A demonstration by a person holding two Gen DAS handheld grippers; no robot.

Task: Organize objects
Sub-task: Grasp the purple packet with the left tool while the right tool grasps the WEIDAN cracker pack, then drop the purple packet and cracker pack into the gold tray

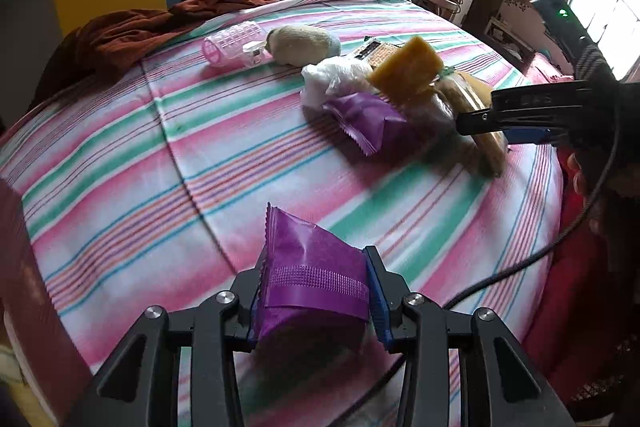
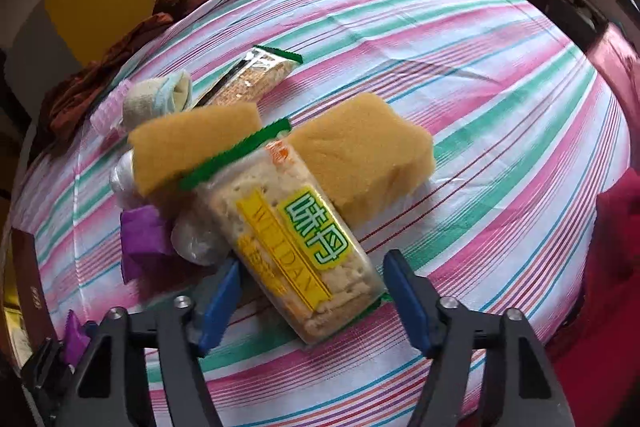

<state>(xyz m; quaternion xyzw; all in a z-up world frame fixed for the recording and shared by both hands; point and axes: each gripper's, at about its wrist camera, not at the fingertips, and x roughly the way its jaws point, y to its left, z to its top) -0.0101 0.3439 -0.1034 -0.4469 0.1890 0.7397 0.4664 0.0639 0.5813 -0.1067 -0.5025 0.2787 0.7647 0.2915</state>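
Purple packet [image 1: 310, 267] clamped in the left gripper [image 1: 312, 291], near the heap's 2 sponges [image 2: 360, 155]. Right gripper [image 2: 312, 303], half open, straddles the cracker pack [image 2: 288, 239] without pressing. Step: picking; next, probably closing squarely across the pack.

Glossy purple foil packet [image 1: 312, 267]; porous sponge [image 2: 360, 155]; woven striped cloth [image 1: 160, 147].

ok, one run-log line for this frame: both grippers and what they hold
left gripper: shut on purple packet | right gripper: open, straddling cracker pack, pads not touching | surface: striped sheet
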